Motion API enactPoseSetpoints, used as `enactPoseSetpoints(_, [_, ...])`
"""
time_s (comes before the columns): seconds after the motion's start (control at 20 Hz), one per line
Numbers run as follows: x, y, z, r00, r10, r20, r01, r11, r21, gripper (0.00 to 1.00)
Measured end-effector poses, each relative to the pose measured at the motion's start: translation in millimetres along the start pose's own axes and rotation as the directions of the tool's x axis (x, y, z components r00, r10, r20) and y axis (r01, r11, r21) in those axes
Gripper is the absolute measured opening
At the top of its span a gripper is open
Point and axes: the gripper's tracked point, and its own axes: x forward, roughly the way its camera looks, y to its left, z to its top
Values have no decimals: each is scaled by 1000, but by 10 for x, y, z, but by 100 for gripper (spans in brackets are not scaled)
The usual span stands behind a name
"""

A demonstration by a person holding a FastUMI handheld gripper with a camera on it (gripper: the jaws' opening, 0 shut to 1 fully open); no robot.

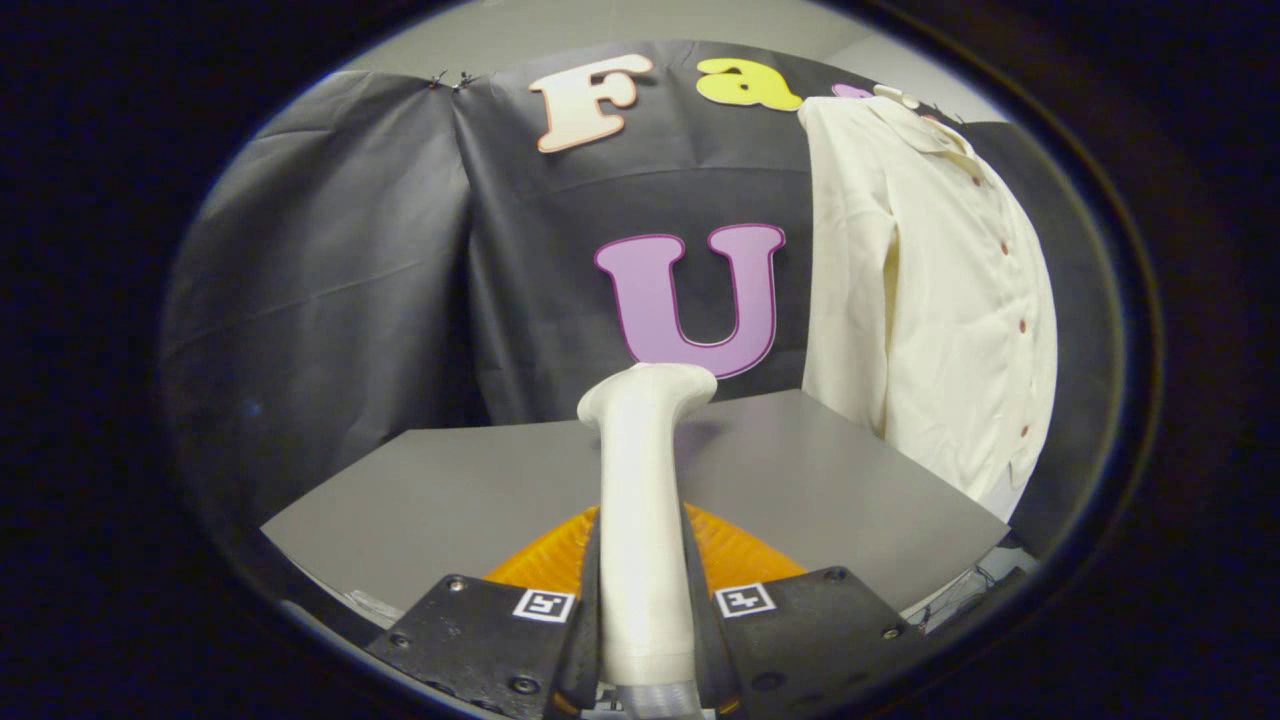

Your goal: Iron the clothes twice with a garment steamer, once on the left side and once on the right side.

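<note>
Our claw is pinching the handle of the garment steamer between both fingers, so that its head points forward and up over the grey bench. Beyond it and off to the right, the cream shirt hangs well apart against the booth's black wall. Hung flat with its button front facing us, it looks ready for one pass down each side, neither of which we judge begun.

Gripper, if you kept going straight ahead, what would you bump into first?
Probably the booth wall. The gripper, shut on the steamer, points left of the shirt; depth is unclear.
</note>
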Motion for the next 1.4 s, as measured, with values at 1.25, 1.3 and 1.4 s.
enactPoseSetpoints(1.25, [-847,-2552,1623,858,-46,512,6,997,80,36])
enactPoseSetpoints(1.3, [-797,-2578,1625,859,-38,511,-5,997,83,37])
enactPoseSetpoints(1.4, [-674,-2661,1621,858,-40,512,-9,996,93,36])
